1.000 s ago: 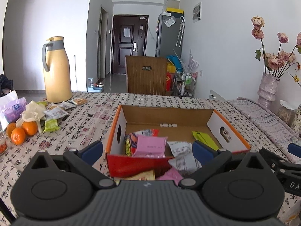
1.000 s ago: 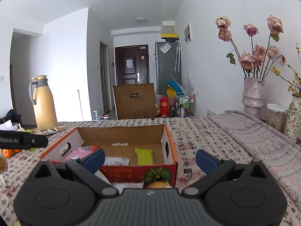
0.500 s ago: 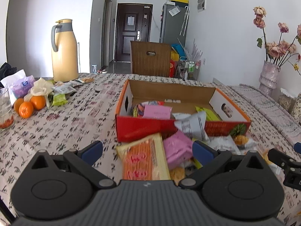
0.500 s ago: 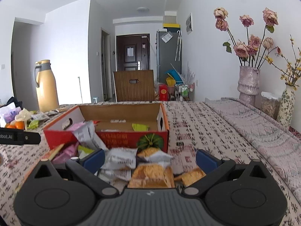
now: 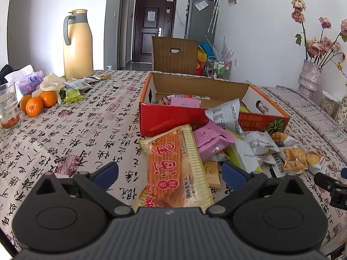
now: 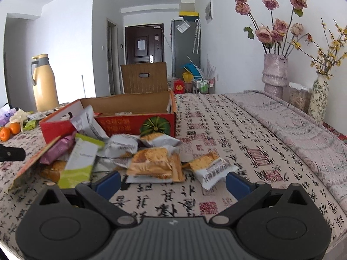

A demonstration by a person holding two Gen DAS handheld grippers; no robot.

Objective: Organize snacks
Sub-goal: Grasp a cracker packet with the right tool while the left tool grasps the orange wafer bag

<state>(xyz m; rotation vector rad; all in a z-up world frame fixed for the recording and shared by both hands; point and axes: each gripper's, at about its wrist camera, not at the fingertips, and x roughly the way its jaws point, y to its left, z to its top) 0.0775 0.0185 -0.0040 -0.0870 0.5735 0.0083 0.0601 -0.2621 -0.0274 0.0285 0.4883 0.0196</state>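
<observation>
The left gripper [image 5: 169,171] hangs low over the worktop [image 5: 65,134] with its jaws spread wide and nothing between the pads; a long orange biscuit-stick packet [image 5: 173,166] lies lengthwise in the gap, running toward 12 o'clock. Just past it, at about 1 o'clock, a pink packet [image 5: 213,137] and several grey and yellow wrapped cakes [image 5: 292,156] sit in a loose heap against the front wall of the red cardboard box [image 5: 173,117], which already holds a few packets. The right gripper [image 6: 172,181] is likewise spread and empty, with an orange-printed cracker packet [image 6: 156,164] straight ahead at 12 o'clock and a smaller grey one [image 6: 213,168] at 1 o'clock, both on the worktop near the box [image 6: 134,123]. The step in hand looks like picking loose snacks to sort into the box. To do it well, the left gripper should probably close across the orange packet's narrow width near its middle, so the long pack does not droop or swing, squeezing gently since the sticks inside likely snap. Lifting clear of the pink packet resting against its far end should avoid dragging the heap. At 10 o'clock, well apart, stand oranges [image 5: 34,106] and a yellow thermos jug [image 5: 78,45].
</observation>
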